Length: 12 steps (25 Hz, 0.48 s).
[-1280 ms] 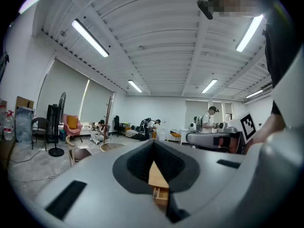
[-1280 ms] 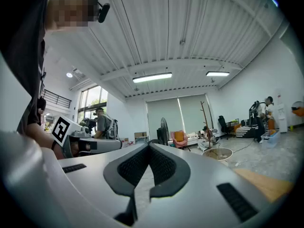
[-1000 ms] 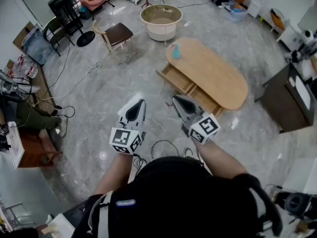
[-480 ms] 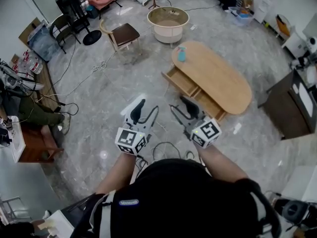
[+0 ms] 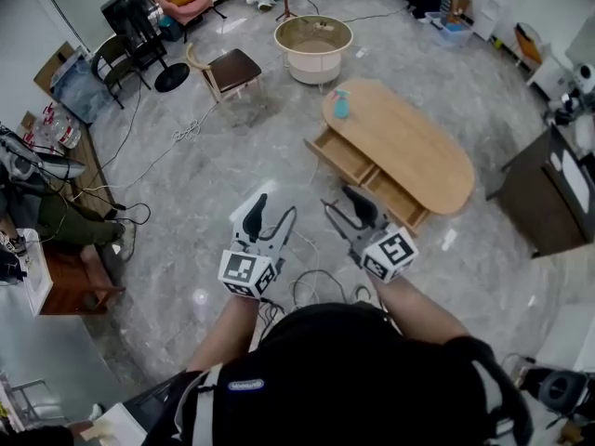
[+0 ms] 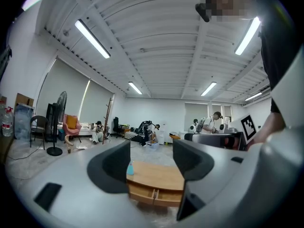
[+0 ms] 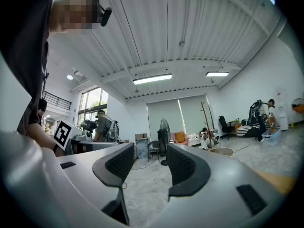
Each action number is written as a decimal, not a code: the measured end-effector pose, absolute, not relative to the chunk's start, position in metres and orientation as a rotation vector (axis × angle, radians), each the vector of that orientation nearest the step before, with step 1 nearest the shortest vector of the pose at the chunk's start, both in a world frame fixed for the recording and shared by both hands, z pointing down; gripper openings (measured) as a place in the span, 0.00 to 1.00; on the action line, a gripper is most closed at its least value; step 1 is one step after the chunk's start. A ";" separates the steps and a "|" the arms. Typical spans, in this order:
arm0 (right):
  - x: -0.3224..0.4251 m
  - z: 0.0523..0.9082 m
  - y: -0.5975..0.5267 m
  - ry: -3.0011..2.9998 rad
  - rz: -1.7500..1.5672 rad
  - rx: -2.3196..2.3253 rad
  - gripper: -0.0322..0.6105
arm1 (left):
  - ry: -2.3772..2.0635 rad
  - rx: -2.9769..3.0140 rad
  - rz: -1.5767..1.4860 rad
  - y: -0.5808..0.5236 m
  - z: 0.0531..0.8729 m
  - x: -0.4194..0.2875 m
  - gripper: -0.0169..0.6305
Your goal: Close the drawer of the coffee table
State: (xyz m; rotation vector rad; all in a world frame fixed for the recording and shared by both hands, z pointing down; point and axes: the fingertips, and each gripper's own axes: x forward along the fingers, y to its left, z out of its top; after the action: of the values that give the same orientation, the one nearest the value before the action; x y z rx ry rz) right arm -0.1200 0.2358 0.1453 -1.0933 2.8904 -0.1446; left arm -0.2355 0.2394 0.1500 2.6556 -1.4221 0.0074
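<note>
Bare floor (image 5: 279,170) before drawer (image 5: 342,153)

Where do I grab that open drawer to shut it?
Probably the drawer by its long front board, near the middle, coming from the floor side facing the person. It sticks out that way from under the coffee table, front board outermost.
</note>
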 end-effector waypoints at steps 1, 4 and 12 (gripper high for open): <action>-0.119 0.147 0.236 2.885 -0.139 -1.112 0.35 | -1.429 2.651 0.001 0.239 0.152 -0.238 0.43; -0.117 0.153 0.239 2.861 -0.123 -1.163 0.34 | -1.441 2.657 -0.018 0.241 0.155 -0.244 0.43; -0.111 0.177 0.247 2.772 -0.148 -1.362 0.34 | -1.279 2.753 0.015 0.235 0.176 -0.238 0.43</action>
State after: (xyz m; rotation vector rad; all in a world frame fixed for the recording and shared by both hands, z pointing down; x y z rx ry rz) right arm -0.1110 0.2470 0.1771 -1.3617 2.7716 -0.1483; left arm -0.2378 0.2354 0.1764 2.7528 -1.2786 0.0151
